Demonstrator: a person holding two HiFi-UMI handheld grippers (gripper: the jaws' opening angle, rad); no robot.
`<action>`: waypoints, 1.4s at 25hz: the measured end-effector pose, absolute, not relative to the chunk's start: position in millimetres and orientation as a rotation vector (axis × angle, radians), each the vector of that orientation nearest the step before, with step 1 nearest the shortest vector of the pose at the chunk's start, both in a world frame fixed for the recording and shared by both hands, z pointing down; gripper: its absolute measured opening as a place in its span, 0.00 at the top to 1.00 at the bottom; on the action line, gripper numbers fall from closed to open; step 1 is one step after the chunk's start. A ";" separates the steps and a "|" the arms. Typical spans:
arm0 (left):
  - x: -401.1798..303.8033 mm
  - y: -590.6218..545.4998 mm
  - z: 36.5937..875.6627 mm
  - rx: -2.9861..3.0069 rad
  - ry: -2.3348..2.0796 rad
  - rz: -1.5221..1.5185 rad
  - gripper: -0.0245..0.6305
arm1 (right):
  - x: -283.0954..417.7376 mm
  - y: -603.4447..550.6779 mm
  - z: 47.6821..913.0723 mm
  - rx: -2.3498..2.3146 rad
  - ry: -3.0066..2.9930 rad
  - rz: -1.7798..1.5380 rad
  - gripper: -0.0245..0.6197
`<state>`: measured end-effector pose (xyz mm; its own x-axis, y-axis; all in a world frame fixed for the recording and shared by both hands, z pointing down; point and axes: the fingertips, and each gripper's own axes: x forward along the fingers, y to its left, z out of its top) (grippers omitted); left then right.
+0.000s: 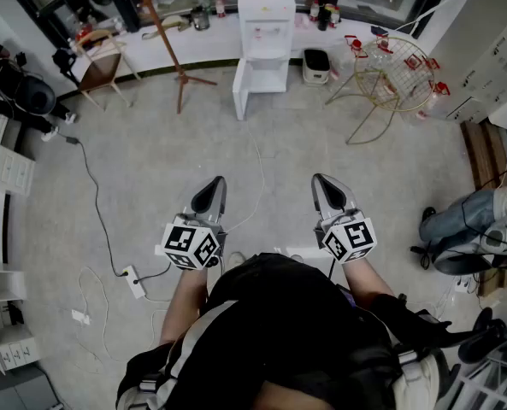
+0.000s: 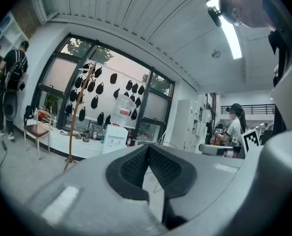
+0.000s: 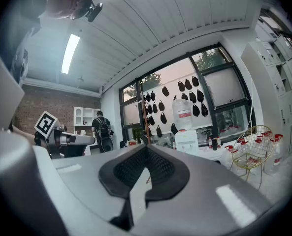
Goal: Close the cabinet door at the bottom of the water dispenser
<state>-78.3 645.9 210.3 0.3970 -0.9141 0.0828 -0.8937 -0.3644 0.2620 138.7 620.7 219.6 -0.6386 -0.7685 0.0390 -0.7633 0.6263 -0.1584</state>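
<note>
Head view with the two claw views. The water dispenser (image 1: 266,24) stood against the far wall at 12 o'clock from me, well apart from both claws across a stretch of grey floor (image 1: 150,169). At its bottom the cabinet door (image 1: 242,90) hung open, swung out on the 9 o'clock side of the opening; I judged that closing it had not yet begun and that an approach had to come first. A coat stand (image 1: 174,54) stood at 11 o'clock and a gold wire basket (image 1: 392,71) at 1 o'clock, both clear of a straight path to the dispenser.

I held the left claw (image 1: 209,196) and the right claw (image 1: 333,195) side by side in front of my body, forearms bent, each pointing level toward 12 o'clock with its marker cube (image 1: 191,244) nearest me. Each claw's jaws were pressed together with nothing between them. I read this as a carrying pose: a door needs a push, not a grip, and closed jaws give a blunt tip for that
</note>
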 end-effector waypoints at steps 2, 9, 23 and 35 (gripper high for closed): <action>-77.2 648.0 208.0 2.394 -1.592 -0.110 0.95 | 138.1 621.1 218.2 -1.310 2.817 -0.246 0.96; -78.7 643.5 207.0 2.411 -1.585 -0.091 0.95 | 128.9 619.1 215.0 -1.289 2.825 -0.224 0.96; -88.7 631.4 209.5 2.450 -1.597 -0.055 0.91 | 120.6 617.9 205.5 -1.373 2.754 -0.177 0.81; -154.7 632.7 222.5 2.365 -1.638 -0.084 0.28 | 85.3 627.5 218.6 -1.574 2.722 -0.193 0.46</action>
